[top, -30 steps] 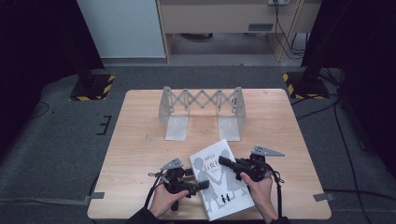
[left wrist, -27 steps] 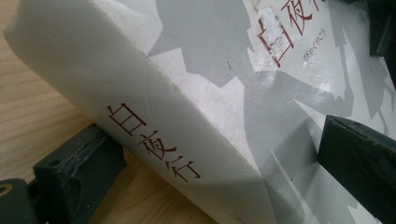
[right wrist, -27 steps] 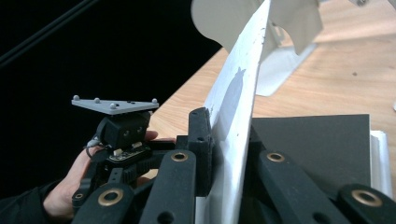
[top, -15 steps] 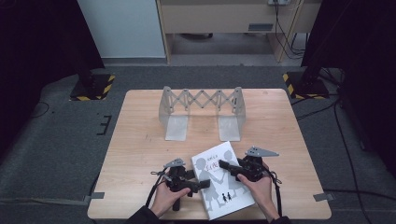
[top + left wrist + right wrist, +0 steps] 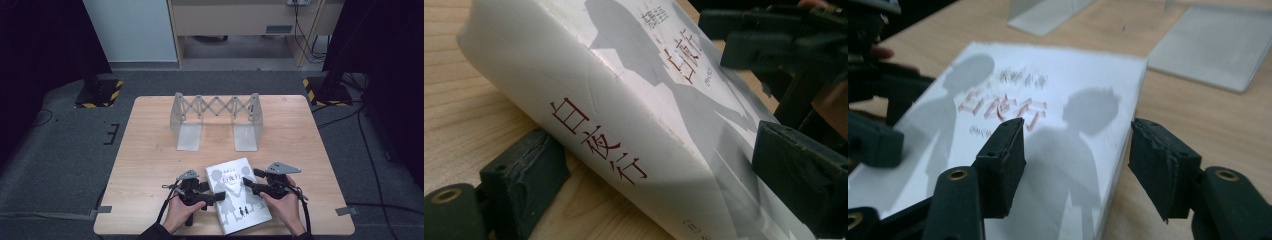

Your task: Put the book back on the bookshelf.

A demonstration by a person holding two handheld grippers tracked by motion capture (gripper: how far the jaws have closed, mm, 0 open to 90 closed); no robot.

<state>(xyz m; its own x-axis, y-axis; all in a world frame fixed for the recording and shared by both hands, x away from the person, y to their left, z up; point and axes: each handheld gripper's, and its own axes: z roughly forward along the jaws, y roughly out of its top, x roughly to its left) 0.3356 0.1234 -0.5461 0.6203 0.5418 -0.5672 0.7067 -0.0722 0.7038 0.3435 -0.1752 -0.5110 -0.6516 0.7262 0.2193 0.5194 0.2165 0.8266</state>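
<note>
A thick white book [image 5: 239, 199] with two grey child silhouettes and red title characters lies flat near the table's front edge. My left gripper [image 5: 219, 196] is at its spine, open. In the left gripper view the book [image 5: 634, 100] sits between the jaws of my left gripper [image 5: 656, 140], one jaw down on the table beside the spine and the other above the cover. My right gripper [image 5: 247, 185] reaches in from the right, open. In the right gripper view my right gripper [image 5: 1075, 135] straddles the edge of the book [image 5: 1048, 100], one jaw over the cover and one over the wood.
A grey metal scissor-lattice rack [image 5: 215, 107] on two flat base plates stands at the back middle of the wooden table [image 5: 150, 165]; one plate [image 5: 1213, 45] is just beyond the book. Bare wood lies left and right of the book. Dark floor surrounds the table.
Both grippers have closed in a little on the book, the left one up to the spine and the right one over the far edge. The book has stayed in place.
</note>
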